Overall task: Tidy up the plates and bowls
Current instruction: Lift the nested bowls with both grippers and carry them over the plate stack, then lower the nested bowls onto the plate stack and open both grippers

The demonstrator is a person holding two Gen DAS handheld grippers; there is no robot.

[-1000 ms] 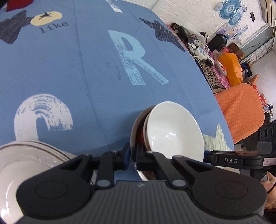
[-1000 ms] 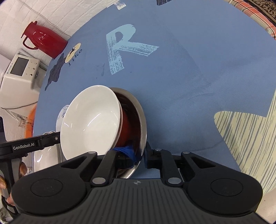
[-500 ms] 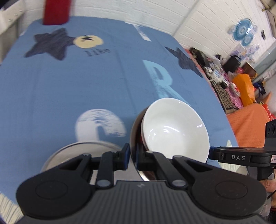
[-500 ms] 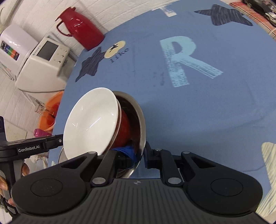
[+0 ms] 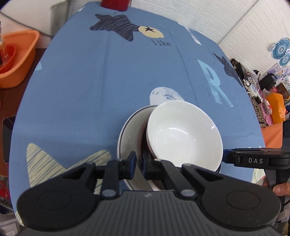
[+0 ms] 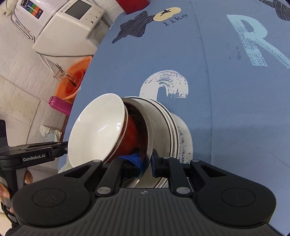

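Note:
A white bowl (image 5: 183, 134) with a red outside (image 6: 131, 138) sits nested in a steel bowl (image 6: 145, 125). My left gripper (image 5: 140, 162) is shut on the steel rim at one side. My right gripper (image 6: 147, 163) is shut on the same rim at the opposite side. The held pair is tilted and sits inside the mouth of a larger white bowl with dark rim lines (image 6: 178, 130), (image 5: 126, 139). This larger bowl stands on the blue tablecloth (image 5: 90, 90) beside the printed white C. I cannot tell whether the steel bowl rests on it.
An orange basin (image 5: 16, 58) and a pink bottle (image 6: 59, 105) lie off the table's left edge. A red thermos (image 5: 116, 3) stands at the far end beside a white appliance (image 6: 68, 27). A hand (image 5: 281, 188) holds the right gripper.
Both grippers carried the nested steel and white bowls across the table towards the large white bowl. That bowl was off to the left and now lies under the held pair.

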